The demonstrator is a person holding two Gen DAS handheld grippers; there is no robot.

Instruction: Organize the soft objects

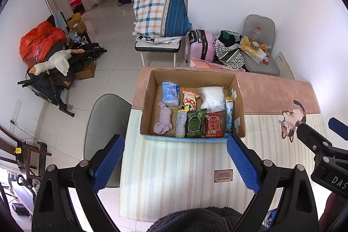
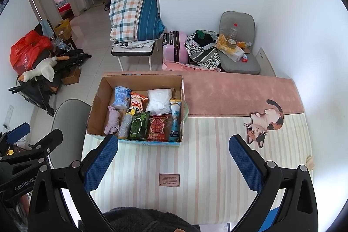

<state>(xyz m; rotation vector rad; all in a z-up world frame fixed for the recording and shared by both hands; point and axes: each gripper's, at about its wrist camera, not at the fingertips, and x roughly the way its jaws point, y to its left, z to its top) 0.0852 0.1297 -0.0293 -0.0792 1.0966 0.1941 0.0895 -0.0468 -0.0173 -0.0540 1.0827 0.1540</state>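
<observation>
Nine or so soft packs sit in the box (image 1: pixel 192 101) ahead; left gripper (image 1: pixel 175 163) and right gripper (image 2: pixel 174 162) hover spread wide, empty. Mat (image 2: pixel 195 166) bare, job looks nearly finished.

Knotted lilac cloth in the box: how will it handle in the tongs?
The lilac cloth looks limp and bunched, so it will probably sag and compress. Likely light. Its fabric surface suggests little slipping, and it should not roll far inside the cardboard box.

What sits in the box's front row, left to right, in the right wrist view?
Lilac rolled cloth → silvery mesh roll → green packet → red packet → blue-and-white tube pack, all inside the cardboard box.
</observation>
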